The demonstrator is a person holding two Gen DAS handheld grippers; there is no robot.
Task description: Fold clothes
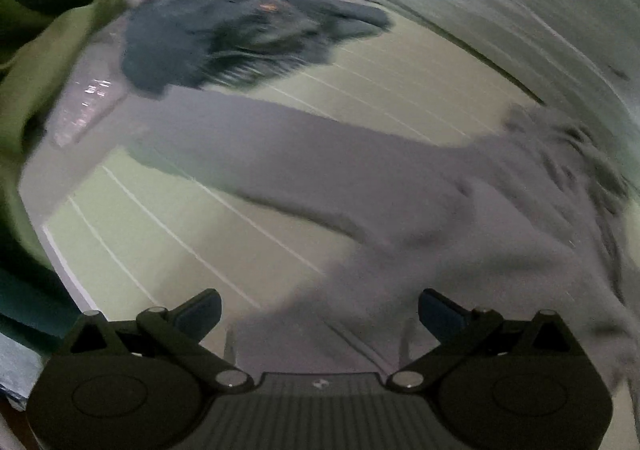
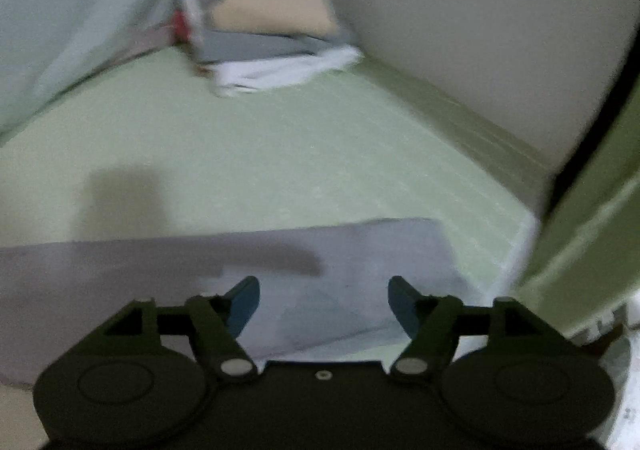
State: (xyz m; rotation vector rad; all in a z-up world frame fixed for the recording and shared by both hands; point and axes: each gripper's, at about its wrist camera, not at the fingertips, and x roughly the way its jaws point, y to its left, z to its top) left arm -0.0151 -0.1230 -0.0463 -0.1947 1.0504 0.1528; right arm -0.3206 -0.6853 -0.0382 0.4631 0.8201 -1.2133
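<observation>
Left gripper (image 1: 320,314) is wide open, jaws spread, nothing between them; it sits over the near end of a grey garment (image 1: 400,194). Whether the blue pads (image 1: 202,310) touch the cloth, can't tell, frame is motion-blurred. The garment lies spread on the pale green striped sheet (image 1: 160,234), one long sleeve-like strip running off to the left, a rumpled bunch at the right. Beyond it, a crumpled dark blue garment (image 1: 224,30) with a small orange mark sits on the sheet near the far edge. Green fabric (image 1: 36,62) hangs along the left side, a clear plastic wrapper (image 1: 86,106) just beside it. Right gripper (image 2: 324,302) also wide open and empty, hovering above a flat corner of the grey garment (image 2: 360,250), which lies across the near part of the sheet (image 2: 280,154). Past that, bare sheet, then a stack of folded clothes (image 2: 272,38) at the far corner: white piece at the bottom, grey in the middle, tan on top, up against the wall (image 2: 460,18). A pale curtain (image 2: 80,10) is at the left. Both views are blurred.
</observation>
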